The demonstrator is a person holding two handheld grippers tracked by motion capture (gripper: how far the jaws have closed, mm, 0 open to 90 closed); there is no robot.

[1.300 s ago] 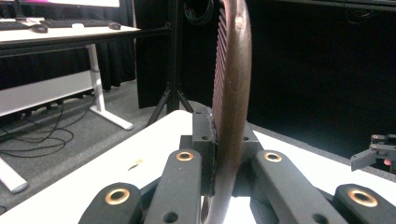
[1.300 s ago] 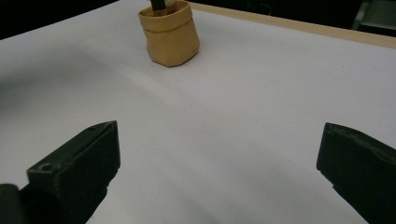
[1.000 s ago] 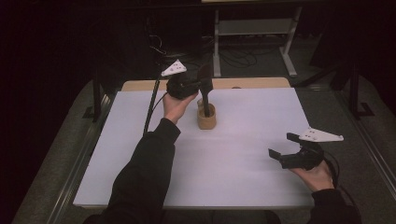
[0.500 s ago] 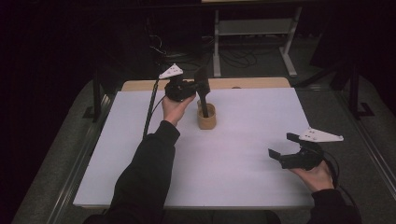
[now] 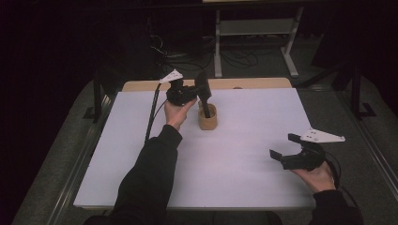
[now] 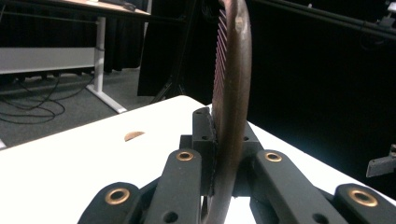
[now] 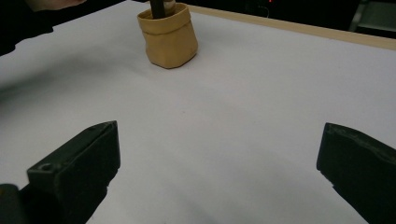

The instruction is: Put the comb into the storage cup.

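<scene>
White tabletop [image 5: 244, 159] and tan pouch [image 5: 207, 120] lack writing.

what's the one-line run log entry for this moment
left gripper: shut on hairbrush, handle end in tan pouch | right gripper: open, holding nothing, over white table

The small tan pouch-like holder [image 7: 169, 39] looks like soft matt leather or paper-cloth, creased at its rolled rim. The dark brown comb-like tool [image 6: 232, 93] has a smooth, faintly glossy edge. The white table cover [image 5: 244, 154] is matt and smooth; black plastic jaws look dull.
</scene>
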